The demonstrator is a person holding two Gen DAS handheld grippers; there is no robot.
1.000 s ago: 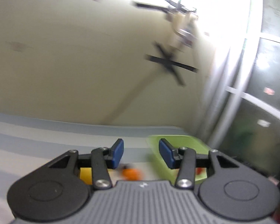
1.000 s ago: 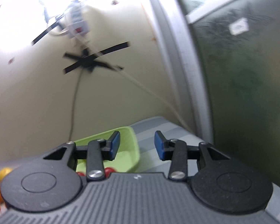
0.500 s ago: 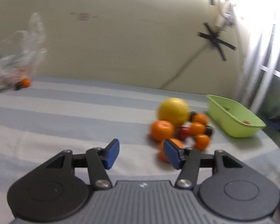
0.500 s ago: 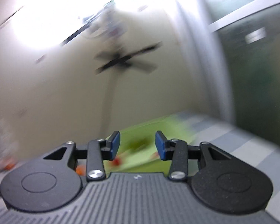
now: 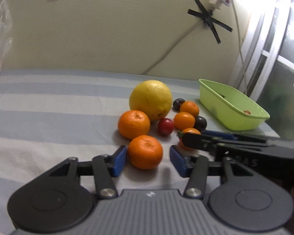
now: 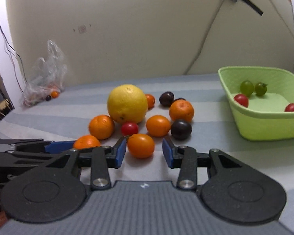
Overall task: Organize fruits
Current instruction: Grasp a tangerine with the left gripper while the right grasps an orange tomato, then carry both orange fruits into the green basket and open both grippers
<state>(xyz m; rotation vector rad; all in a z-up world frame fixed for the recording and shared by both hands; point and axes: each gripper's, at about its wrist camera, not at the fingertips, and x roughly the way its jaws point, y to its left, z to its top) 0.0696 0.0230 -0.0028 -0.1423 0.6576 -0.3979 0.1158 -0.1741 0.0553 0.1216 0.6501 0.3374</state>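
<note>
Striped grey-and-white cloth [image 5: 49, 117] covers the surface under a cream wall. Our left gripper [image 5: 148, 160] is closing, its blue pads either side of a mandarin [image 5: 145, 151], the left pad about touching, the right still clear of the peel. Our right gripper [image 6: 143, 152] stands partly open around an orange tomato [image 6: 140, 145], neither pad pressing. Beyond them lies the heap: a big yellow citrus [image 6: 127, 103], more mandarins, a red cherry tomato [image 6: 129, 128], dark plums [image 6: 181, 129]. Off to the right sits the green basket [image 6: 264, 125], holding a few small tomatoes. We judge the mandarin light and yielding, best held across its widest girth; the tomato is smooth, thin-skinned and bruises easily, so squeeze gently.
</note>
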